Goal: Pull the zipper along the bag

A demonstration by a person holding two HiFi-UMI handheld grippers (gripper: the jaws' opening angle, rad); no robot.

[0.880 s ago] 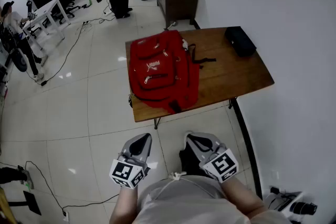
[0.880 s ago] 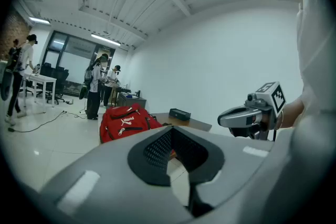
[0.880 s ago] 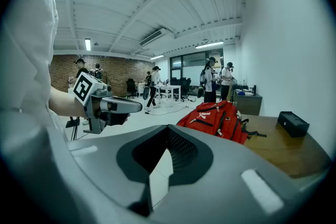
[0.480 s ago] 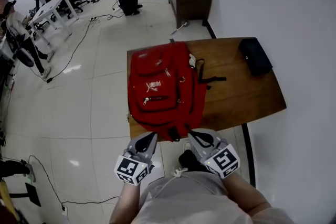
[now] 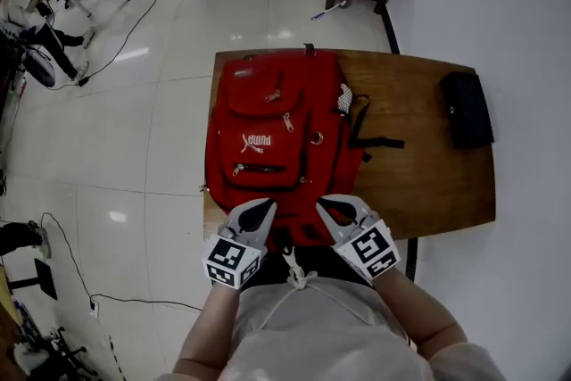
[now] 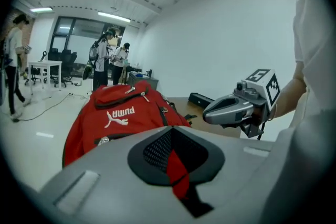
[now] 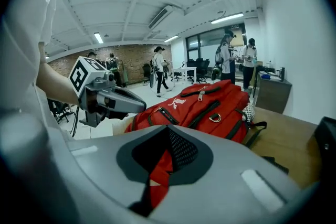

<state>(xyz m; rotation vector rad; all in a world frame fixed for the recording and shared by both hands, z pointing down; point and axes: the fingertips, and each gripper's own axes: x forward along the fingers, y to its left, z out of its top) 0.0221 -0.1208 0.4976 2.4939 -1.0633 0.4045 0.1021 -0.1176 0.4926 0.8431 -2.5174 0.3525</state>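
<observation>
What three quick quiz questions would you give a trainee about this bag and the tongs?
1. True or false: the red backpack lies on the wooden table.
2. Which thing sits on the table at the person's right? A) a black case B) a white mug C) an open laptop
3. Fill in: the left tongs and the right tongs are both shut and hold ____.

Key: 1 true. 2 A. 3 nothing; both sets of tongs are empty, at the backpack's near end.
</observation>
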